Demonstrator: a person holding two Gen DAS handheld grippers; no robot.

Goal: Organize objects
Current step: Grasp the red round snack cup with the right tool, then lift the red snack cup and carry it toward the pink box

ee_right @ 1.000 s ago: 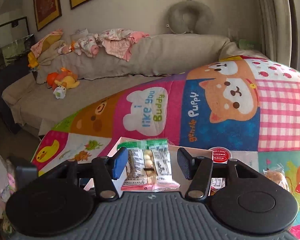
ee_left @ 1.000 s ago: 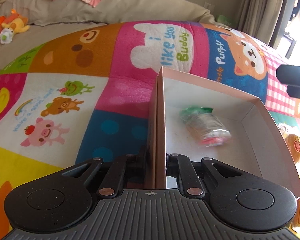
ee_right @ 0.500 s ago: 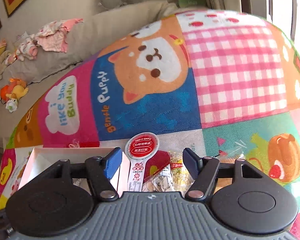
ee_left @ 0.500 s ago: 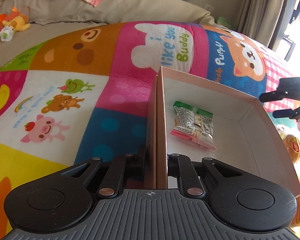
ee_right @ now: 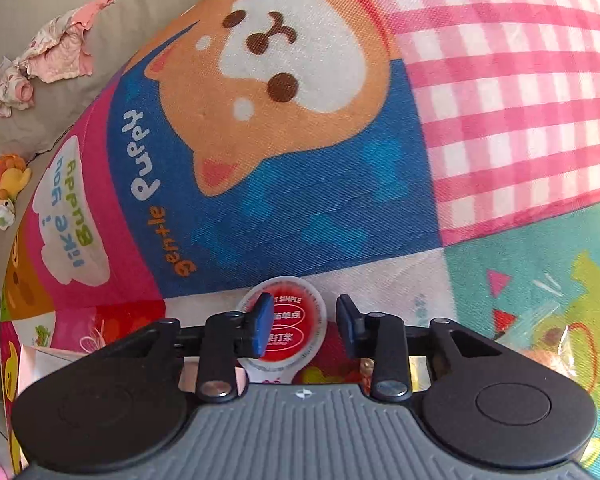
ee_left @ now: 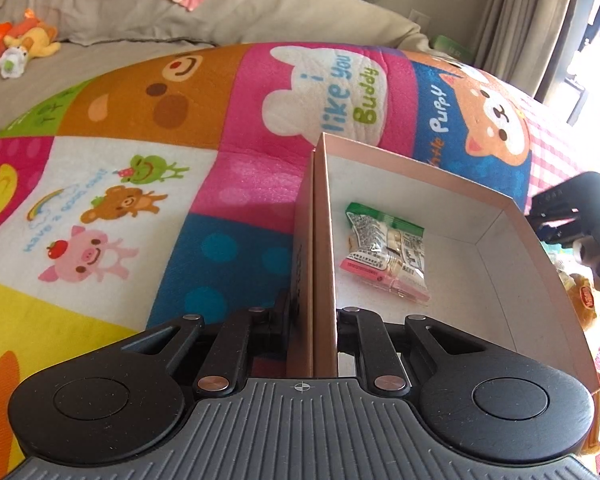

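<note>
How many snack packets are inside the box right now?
1: a green-and-pink snack packet lies flat on the floor of the box, near the wall that the left hand-held gripper clamps. The box's near end is hidden behind that gripper.

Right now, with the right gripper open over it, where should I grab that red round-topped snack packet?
Grip the red snack packet across its round white-rimmed top, coming straight down from above. It seems to lie flat on the play mat, already between the open right gripper fingers.
</note>
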